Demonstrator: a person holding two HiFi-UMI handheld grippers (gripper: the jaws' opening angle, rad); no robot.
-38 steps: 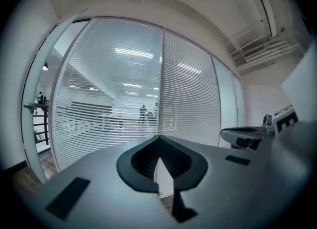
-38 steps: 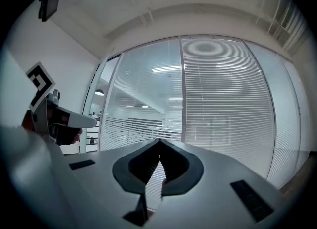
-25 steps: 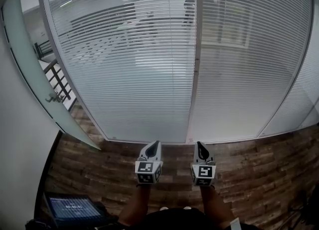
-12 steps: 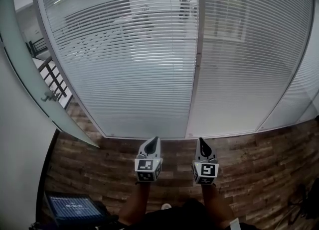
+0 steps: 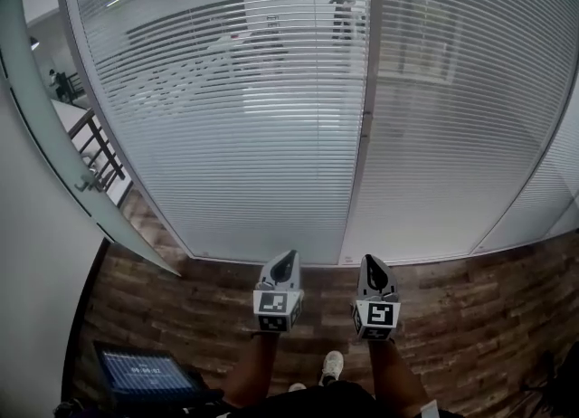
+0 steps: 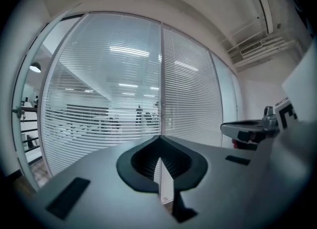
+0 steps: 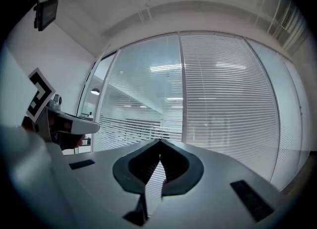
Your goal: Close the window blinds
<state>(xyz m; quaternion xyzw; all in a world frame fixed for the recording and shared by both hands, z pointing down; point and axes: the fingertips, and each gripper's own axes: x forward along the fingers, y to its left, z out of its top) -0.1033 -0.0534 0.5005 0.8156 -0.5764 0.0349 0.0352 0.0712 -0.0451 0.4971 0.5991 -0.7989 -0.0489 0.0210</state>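
Note:
White slatted blinds hang behind a glass wall in front of me. The left blind (image 5: 226, 118) has its slats tilted apart, so the room behind and people in it show through. The right blind (image 5: 452, 109) looks denser and shows less. A grey upright post (image 5: 362, 136) divides them. My left gripper (image 5: 286, 257) and right gripper (image 5: 374, 262) are held side by side low in the head view, pointing at the foot of the blinds, short of the glass. Both are shut with nothing between them, as the left gripper (image 6: 159, 138) and right gripper (image 7: 159, 142) views also show.
A glass door (image 5: 41, 127) with a lever handle (image 5: 86, 185) stands ajar at the left, next to a white wall. A lit screen (image 5: 136, 373) sits on the wood-plank floor (image 5: 470, 317) at lower left. One shoe (image 5: 332, 366) shows between my arms.
The view has shifted slightly and a shoe has stepped forward into sight. Both grippers sit a little lower and to the right in the frame, still shut. The blinds look unchanged.

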